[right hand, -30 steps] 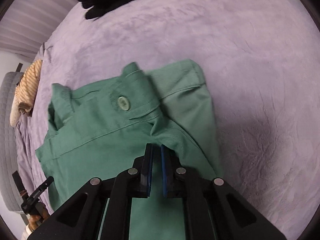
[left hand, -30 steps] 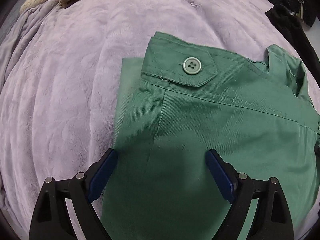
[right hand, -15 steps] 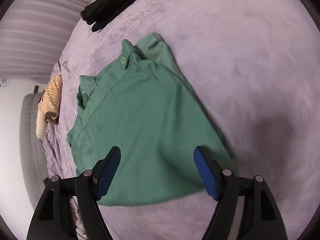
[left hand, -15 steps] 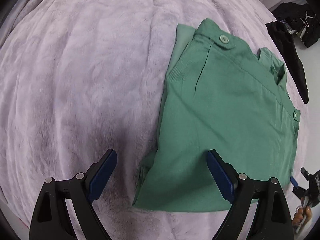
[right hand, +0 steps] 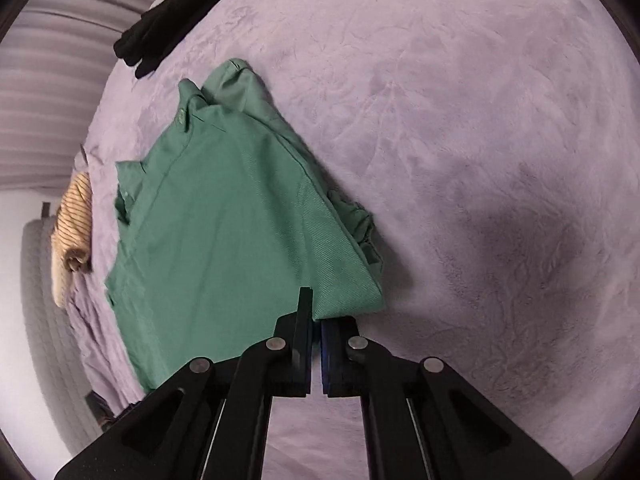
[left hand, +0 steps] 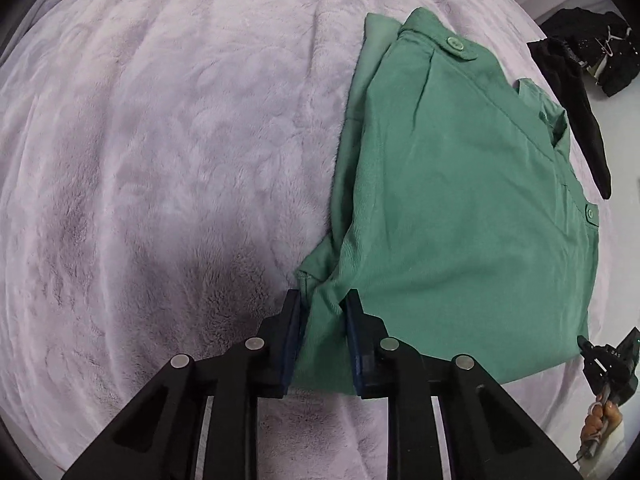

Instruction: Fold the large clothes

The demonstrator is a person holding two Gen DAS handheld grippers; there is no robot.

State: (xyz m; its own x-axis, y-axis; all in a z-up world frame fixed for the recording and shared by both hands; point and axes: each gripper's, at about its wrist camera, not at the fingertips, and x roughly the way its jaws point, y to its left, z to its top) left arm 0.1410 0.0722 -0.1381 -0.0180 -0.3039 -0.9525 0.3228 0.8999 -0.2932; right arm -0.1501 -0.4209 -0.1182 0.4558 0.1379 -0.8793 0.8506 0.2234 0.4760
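Fabric lay under both tools: one green garment (left hand: 460,208), folded flat on one lilac blanket (left hand: 160,160), with its near hem at the jaws and its waistband at the far end; two buttons (left hand: 455,43) showed on it in the left wrist view, one on a tab at the far corner beyond the jaws and one at the edge far to the right of them. The left gripper (left hand: 322,322) was closing, its two blue pads narrow, with a bunched corner of the hem between them and pressed on both sides; bare blanket spread to the left of those jaws, and the body of the garment ran ahead and to their right. The right gripper (right hand: 316,320) was drawn almost fully together, pinching the thin edge of the garment (right hand: 224,232) at its near corner; green cloth stretched ahead and to the left of those jaws, blanket (right hand: 460,140) to their right. One black garment (right hand: 160,32) lay far ahead of the right jaws and to the left; one striped yellow cloth (right hand: 74,220) sat far to their left at the blanket's edge. In the left wrist view the other tool and one hand (left hand: 602,424) showed at the lower right edge, well to the right of the left jaws.
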